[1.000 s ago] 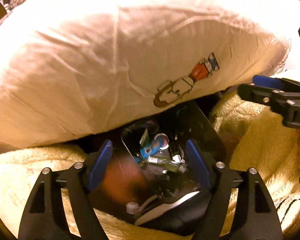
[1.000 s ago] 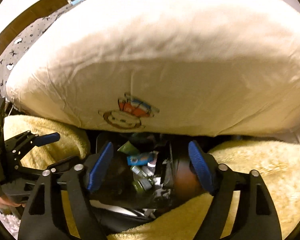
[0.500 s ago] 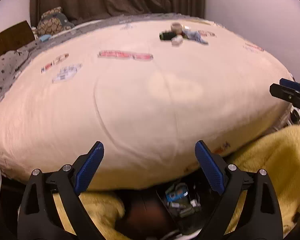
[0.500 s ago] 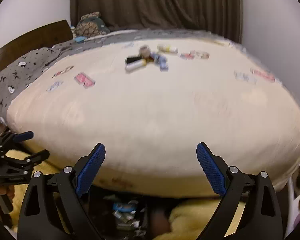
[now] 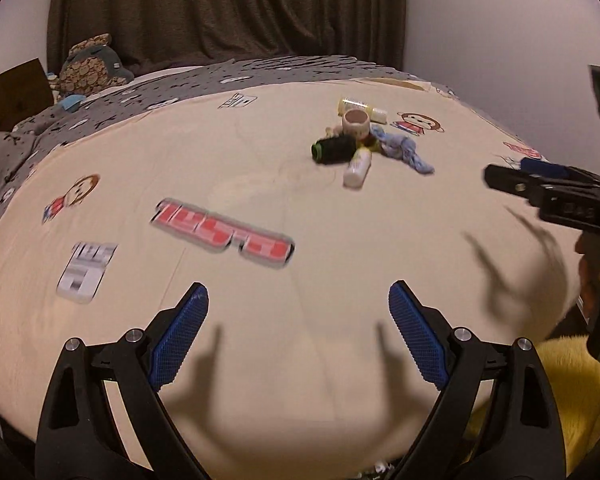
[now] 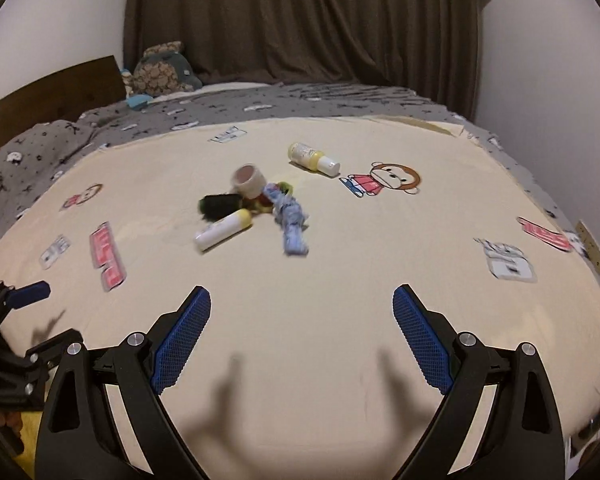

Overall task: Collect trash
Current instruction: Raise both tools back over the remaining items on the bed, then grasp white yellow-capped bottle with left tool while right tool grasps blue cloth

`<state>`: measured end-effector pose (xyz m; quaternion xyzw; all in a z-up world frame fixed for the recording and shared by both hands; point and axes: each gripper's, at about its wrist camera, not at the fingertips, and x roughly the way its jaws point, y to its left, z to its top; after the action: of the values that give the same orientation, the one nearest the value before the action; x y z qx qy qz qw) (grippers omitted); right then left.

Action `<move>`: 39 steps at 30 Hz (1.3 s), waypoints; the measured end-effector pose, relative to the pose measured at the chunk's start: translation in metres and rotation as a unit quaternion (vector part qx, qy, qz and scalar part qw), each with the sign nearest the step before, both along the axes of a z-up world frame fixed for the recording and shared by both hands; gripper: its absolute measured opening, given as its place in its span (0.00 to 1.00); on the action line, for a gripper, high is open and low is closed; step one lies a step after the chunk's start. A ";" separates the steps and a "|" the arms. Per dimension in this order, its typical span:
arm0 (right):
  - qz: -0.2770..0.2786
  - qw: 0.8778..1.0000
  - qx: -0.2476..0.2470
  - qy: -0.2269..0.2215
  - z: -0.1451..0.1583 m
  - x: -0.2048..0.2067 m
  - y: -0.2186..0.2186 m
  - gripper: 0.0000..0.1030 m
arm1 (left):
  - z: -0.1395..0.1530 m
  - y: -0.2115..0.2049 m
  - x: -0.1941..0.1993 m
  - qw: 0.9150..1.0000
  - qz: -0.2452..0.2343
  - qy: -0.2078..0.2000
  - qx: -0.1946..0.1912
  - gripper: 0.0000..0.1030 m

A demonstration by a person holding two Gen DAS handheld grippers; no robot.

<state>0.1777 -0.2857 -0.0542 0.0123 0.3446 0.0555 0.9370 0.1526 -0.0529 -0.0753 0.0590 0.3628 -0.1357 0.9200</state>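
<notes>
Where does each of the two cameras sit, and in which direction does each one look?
Left wrist: sits on the left gripper, looks forward and down across the cream bedspread; own open blue-padded fingers show, plus the right gripper at the right edge.
Right wrist: sits on the right gripper, same direction; own open fingers show, plus the left gripper at the left edge.
Shared: the trash pile, brown curtain, grey sheet.
</notes>
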 end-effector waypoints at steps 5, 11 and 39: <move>0.006 1.000 0.010 0.020 -0.009 0.053 0.003 0.75 | -0.004 -0.016 0.037 1.000 -0.006 0.009 -0.008 0.83; 0.011 0.998 0.008 0.057 -0.029 0.113 0.012 0.63 | -0.011 -0.031 0.061 1.000 -0.018 0.013 -0.003 0.82; -0.024 0.999 0.045 0.016 -0.016 0.076 -0.046 0.28 | -0.028 -0.115 0.143 0.997 -0.045 0.057 0.032 0.19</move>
<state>0.2538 -0.3313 -0.0701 0.0634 0.3568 0.0486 0.9308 0.2961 -0.1683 -0.1037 0.0965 0.4162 -0.1684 0.8883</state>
